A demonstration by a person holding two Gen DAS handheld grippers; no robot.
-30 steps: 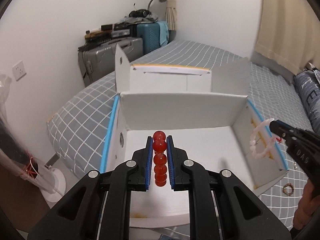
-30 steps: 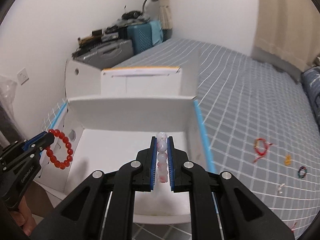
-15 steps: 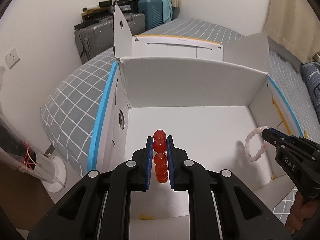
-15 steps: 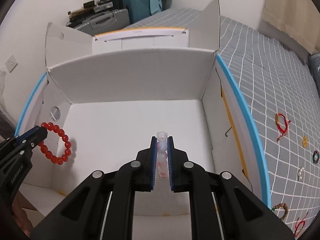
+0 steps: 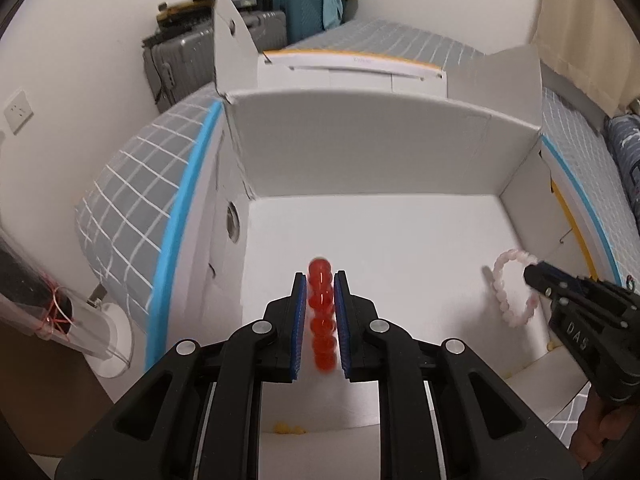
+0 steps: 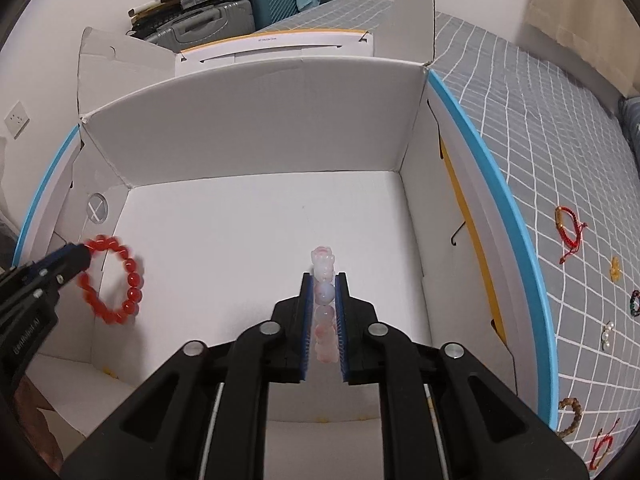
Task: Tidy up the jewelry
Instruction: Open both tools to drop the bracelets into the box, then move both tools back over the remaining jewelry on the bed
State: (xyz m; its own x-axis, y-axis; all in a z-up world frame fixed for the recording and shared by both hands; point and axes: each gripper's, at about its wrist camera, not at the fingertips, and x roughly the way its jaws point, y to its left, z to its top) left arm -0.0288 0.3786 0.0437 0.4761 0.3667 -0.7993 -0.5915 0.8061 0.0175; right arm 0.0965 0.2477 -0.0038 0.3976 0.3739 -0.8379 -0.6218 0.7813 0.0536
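My left gripper [image 5: 320,292] is closed on the red bead bracelet [image 5: 321,312], the beads stacked in a line between the blue pads with the top bead poking out past the fingertips. From my right camera I see the same bracelet [image 6: 114,280] hanging as a full loop from that gripper's tip [image 6: 74,258], over the left side of the white cardboard box [image 6: 248,128], near the left wall with its round punched hole.

My right gripper [image 6: 323,292] is clamped on the pale pink bead bracelet [image 6: 323,308], beads running up between its pads. In the left camera that bracelet [image 5: 510,288] dangles as a loop from the right gripper's tip [image 5: 538,276], over the right side of the box floor close to the right wall. Both bracelets are held inside the open box [image 5: 360,152], above its white floor; whether either touches the floor I cannot tell.

On the grey checked bedspread [image 6: 520,128] to the right of the box lie a red cord bracelet [image 6: 570,232], a small yellow charm [image 6: 615,268], a dark ring [image 6: 635,302], pearl beads [image 6: 607,336] and a brown wooden bead bracelet [image 6: 570,416]. Suitcases [image 5: 208,52] stand by the far wall.
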